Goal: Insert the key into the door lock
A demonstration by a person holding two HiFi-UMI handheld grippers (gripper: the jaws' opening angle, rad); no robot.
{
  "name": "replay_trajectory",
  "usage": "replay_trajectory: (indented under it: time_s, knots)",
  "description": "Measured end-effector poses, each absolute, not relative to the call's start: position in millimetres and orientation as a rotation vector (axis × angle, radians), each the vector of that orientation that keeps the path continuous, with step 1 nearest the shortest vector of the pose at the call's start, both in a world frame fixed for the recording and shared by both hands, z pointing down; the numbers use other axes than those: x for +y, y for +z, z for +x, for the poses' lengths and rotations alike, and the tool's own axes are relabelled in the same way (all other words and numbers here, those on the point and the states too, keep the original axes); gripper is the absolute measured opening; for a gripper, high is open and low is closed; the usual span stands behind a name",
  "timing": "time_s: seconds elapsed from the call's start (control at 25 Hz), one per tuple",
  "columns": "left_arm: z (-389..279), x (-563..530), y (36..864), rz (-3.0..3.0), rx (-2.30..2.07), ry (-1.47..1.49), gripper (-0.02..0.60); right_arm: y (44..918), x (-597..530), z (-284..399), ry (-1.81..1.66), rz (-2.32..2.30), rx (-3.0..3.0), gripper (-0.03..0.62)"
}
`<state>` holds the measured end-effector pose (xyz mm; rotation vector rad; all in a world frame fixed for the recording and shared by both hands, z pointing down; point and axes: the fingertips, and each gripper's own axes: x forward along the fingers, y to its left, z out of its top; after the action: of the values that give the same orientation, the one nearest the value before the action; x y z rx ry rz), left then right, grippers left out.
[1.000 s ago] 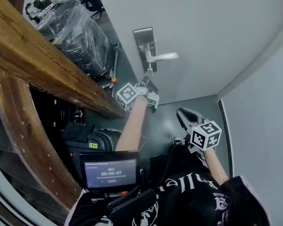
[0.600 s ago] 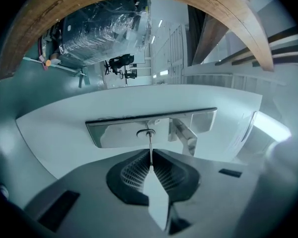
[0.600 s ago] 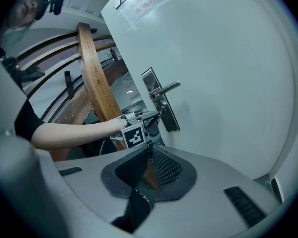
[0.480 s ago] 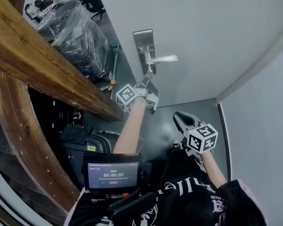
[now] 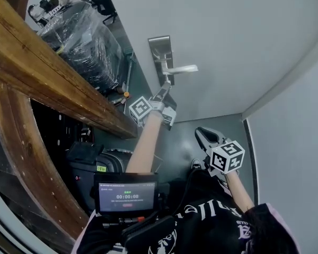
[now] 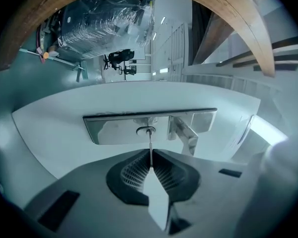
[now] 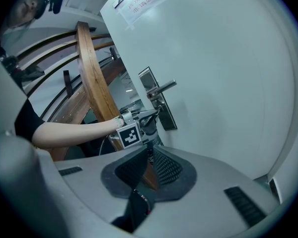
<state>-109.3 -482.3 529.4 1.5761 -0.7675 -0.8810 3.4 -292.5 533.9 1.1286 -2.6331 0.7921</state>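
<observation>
- At the pale grey door (image 6: 54,120), left hand-held gripper (image 6: 150,168) has its jaws clamped on a thin silver metal key (image 6: 150,150), tip at the keyhole (image 6: 146,131) of the polished steel lock plate (image 6: 114,130)
- Right hand-held gripper (image 7: 149,158) hangs well apart from the plate, jaws together, empty

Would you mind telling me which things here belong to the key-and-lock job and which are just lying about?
Part of the job: key, gripped by the left claw; keyhole, which its tip meets; lock plate.
Just lying about: door handle; plastic-wrapped bundle; wooden rail; timer screen; right claw, shut and empty.
</observation>
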Motion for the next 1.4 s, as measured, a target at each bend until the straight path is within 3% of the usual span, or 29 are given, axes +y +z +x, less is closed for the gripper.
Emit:
replay_trajectory:
  time_s: [0.56, 1.04, 1.4]
  knots:
    - [-111.5, -487.2, 521.3, 1.455, -0.655, -1.013, 0.026, 545.5, -301.5, 6.7, 0.850, 1.116, -2.613, 0.046]
    - [-113.2, -514.1, 520.5, 1.562, -0.716, -0.928, 0.029, 550.0, -304.7, 21.0, 0.855, 1.151, -2.593, 0.046]
    - [-113.1, -505.8, 514.8, 1.840, -0.893, -0.670, 0.049, 542.6, -298.6, 17.1, 0.845, 1.132, -2.603, 0.046]
